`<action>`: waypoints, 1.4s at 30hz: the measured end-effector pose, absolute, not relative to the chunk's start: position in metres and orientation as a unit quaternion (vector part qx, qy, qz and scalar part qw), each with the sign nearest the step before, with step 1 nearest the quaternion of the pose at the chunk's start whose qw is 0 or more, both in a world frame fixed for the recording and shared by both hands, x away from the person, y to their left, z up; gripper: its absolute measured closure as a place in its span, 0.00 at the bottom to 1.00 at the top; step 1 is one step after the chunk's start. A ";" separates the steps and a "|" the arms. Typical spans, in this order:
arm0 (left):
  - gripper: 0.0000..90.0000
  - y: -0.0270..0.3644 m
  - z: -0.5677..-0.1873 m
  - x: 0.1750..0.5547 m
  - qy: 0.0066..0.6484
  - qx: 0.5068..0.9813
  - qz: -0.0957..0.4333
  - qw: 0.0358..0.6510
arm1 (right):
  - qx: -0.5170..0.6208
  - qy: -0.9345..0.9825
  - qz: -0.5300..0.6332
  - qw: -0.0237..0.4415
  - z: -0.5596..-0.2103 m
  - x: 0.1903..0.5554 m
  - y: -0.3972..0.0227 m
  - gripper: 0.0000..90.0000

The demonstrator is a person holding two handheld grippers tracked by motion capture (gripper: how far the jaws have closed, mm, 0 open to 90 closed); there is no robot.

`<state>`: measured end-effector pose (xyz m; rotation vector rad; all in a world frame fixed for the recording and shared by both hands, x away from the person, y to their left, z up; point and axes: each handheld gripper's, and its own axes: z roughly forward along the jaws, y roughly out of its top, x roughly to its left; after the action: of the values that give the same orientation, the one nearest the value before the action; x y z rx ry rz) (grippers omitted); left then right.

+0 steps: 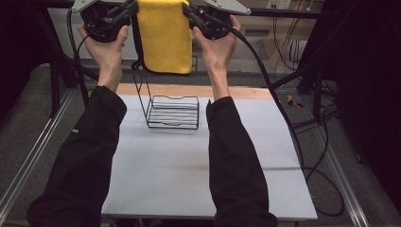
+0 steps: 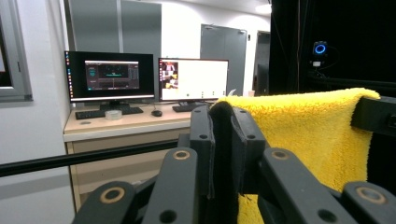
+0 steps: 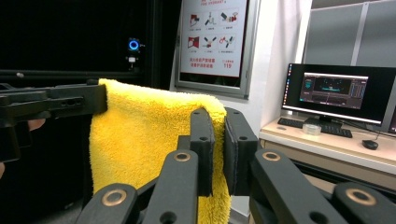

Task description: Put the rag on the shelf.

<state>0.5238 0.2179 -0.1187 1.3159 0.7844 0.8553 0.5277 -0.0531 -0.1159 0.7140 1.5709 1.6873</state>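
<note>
The left claw is clamped on the left top corner of the yellow towel, its jaws pressed nearly together with the towel's dark edge between them, as the left gripper view shows. The right claw pinches the towel's other top corner the same way, jaws drawn close on the yellow pile in the right gripper view.

The towel hangs folded between the two claws, held up in the air above the black wire rack, its lower edge well clear of the rack's top wires. The rack stands on the desk, toward its far side, between the person's two forearms.

Both arms are stretched forward and raised, in dark sleeves. The left hand and the right hand each grip their tool from below, level with one another, either side of the towel.
</note>
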 end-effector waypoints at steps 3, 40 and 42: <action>0.89 0.219 -0.122 0.532 0.344 0.578 0.374 0.639 | 0.274 0.614 0.649 0.357 -0.117 0.533 -0.054 0.93; 0.89 0.232 -0.195 0.500 0.320 0.648 0.331 0.607 | 0.280 0.669 0.617 0.305 -0.190 0.516 -0.062 0.93; 0.89 0.233 -0.195 0.498 0.320 0.649 0.331 0.606 | 0.279 0.669 0.619 0.303 -0.190 0.514 -0.062 0.93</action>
<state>0.4977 0.2331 -0.1954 1.5013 0.7393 0.7658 0.5136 -0.0621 -0.1905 0.7401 1.7719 1.6402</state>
